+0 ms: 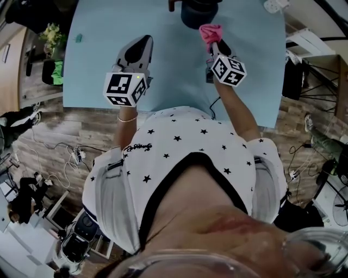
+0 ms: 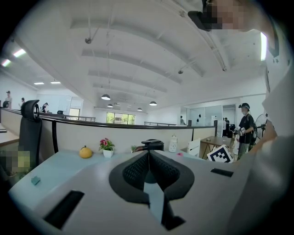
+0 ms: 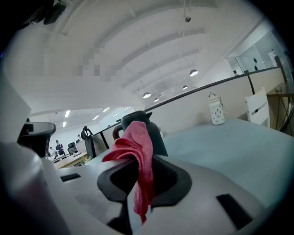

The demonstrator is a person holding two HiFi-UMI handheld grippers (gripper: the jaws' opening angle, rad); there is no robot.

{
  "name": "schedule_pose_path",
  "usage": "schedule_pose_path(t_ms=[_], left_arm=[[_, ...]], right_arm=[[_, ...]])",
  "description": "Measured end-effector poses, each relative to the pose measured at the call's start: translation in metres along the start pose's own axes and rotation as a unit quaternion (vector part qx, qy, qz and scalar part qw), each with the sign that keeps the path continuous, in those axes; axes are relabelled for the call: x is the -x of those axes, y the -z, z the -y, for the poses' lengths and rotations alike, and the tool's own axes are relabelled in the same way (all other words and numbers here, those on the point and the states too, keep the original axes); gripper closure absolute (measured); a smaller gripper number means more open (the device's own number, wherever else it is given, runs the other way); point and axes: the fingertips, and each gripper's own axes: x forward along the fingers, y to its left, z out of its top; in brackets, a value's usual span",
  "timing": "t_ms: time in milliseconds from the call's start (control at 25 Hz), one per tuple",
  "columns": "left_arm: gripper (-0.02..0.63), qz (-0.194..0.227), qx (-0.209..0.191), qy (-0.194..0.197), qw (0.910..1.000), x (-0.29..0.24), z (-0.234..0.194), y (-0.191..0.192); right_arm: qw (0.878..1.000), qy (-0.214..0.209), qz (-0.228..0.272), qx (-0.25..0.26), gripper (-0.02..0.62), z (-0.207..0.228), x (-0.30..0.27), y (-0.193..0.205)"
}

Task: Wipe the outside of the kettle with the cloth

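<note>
Your left gripper point(image 1: 142, 39) at 11 o'clock: jaws clenched, empty. Your right gripper point(image 1: 216, 48) at 1 o'clock grasps pink cloth point(image 1: 211, 32), near kettle point(image 1: 198, 12) at 12.

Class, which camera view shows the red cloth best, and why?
The right gripper view: the cloth fills the middle, clamped in the right gripper, kettle behind. The head view shows only a small pink bunch near the kettle; the left gripper view, at most a pink speck.
</note>
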Motion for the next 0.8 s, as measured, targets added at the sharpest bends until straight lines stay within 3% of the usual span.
schedule_pose_path(t_ms=[480,800], left_arm=[[0.577,0.01,-0.007,0.006,0.9999,0.004,0.013,-0.006],[0.577,0.008,-0.005,0.006,0.9999,0.008,0.013,-0.003]], right_arm=[[0.998,-0.043,0.042,-0.007,0.528,-0.027,0.035,-0.031],[0.997,-0.06,0.044,-0.015,0.528,-0.04,0.039,-0.033]])
